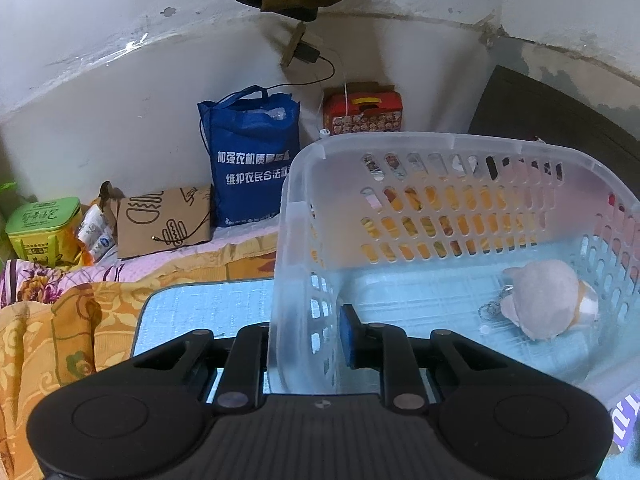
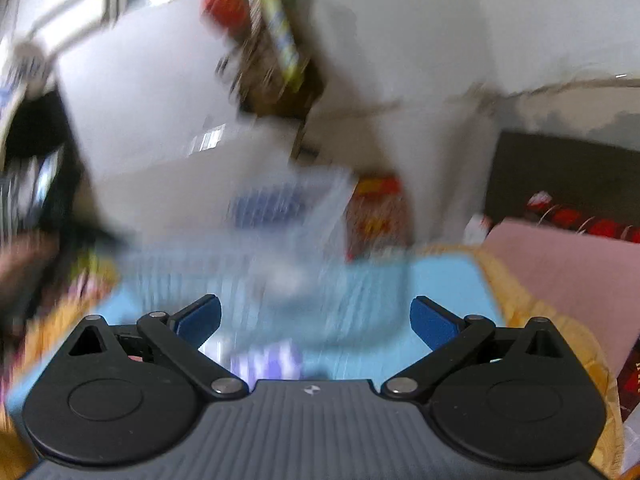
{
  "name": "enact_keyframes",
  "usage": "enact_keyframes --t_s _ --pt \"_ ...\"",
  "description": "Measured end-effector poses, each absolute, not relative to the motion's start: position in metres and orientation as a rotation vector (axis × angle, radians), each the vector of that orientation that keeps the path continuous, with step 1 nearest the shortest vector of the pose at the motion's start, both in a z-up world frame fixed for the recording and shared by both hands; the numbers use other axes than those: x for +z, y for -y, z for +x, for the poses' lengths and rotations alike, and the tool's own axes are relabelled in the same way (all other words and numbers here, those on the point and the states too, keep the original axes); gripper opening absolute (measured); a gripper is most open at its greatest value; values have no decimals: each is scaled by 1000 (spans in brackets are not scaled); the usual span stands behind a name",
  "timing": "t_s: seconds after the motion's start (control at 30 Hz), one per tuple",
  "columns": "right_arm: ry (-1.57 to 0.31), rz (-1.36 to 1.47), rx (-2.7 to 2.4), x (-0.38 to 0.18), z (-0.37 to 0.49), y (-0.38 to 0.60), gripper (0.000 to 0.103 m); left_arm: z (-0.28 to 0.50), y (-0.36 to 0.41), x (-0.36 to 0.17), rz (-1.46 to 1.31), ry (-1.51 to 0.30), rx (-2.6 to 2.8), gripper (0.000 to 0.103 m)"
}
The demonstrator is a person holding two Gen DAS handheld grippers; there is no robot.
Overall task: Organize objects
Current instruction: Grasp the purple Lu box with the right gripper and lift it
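Note:
A clear plastic basket (image 1: 440,148) with slotted walls stands on a light blue mat (image 1: 200,308). My left gripper (image 1: 308,344) is shut on the basket's near left wall, one finger outside and the blue pad (image 1: 347,340) inside. A pale plush toy (image 1: 548,300) lies on the basket floor at the right. In the blurred right wrist view my right gripper (image 2: 316,320) is open, its blue pads (image 2: 430,324) wide apart with nothing gripped. The basket (image 2: 256,256) shows ahead of it as a smear, and a purple-and-white object (image 2: 268,364) lies on the mat just below the fingers.
A blue tote bag (image 1: 252,160), a brown paper bag (image 1: 164,220), a green box (image 1: 40,224) and a red carton (image 1: 362,114) stand along the wall. Orange floral bedding (image 1: 60,340) surrounds the mat. A pink cushion (image 2: 568,264) lies to the right.

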State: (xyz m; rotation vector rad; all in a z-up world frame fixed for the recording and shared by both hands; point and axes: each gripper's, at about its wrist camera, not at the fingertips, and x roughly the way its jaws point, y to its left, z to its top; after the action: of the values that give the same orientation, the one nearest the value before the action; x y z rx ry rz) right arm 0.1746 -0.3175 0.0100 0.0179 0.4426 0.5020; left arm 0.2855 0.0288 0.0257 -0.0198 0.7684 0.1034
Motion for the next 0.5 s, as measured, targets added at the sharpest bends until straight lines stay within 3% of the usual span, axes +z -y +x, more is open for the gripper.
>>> enact_keyframes --t_s 0.17,0.5 --pt "-574 -66 559 -18 190 297 92 285 -31 25 -30 -763 78 24" --pt "-602 -156 547 -43 191 280 67 283 -31 24 -40 -758 49 24"
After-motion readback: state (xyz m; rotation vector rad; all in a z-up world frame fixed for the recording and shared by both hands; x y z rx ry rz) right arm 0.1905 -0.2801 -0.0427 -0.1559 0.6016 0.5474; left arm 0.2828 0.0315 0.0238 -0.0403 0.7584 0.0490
